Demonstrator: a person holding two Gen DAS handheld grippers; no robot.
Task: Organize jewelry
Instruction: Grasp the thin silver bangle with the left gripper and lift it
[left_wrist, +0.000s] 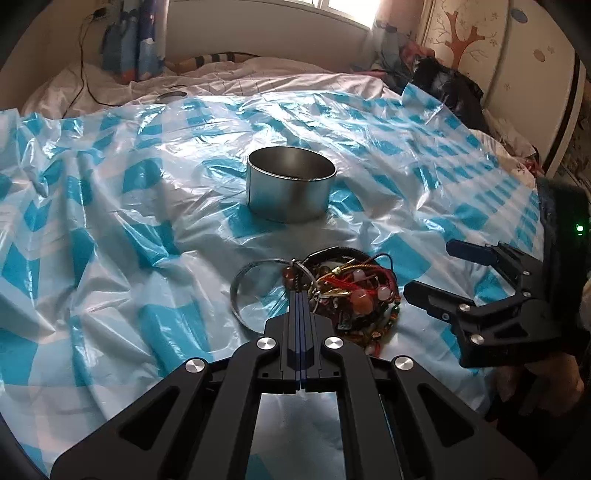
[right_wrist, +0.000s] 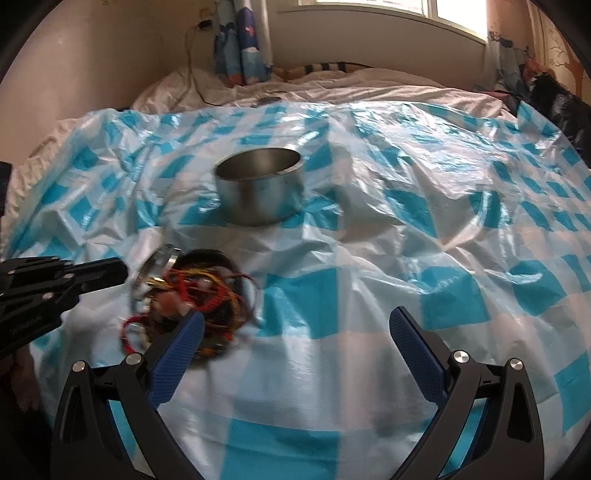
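**Where everything sits on the bed right now**

So the plastic sheet (left_wrist: 110, 229) is spread over the bed (left_wrist: 258, 74), and everything is on top of it. The metal tin (left_wrist: 291, 184) stands upright around the middle, on the far side. The jewelry pile (left_wrist: 347, 291) lies nearer, just in front of the tin. A metal bangle (left_wrist: 255, 288) sits at the pile's left edge. The left gripper (left_wrist: 300, 291) comes in from the near side, jaws together at that left edge. The right gripper (right_wrist: 295, 350) is to the right of the pile, its left finger just beside it, jaws spread apart. Pillows and a wall are far behind.
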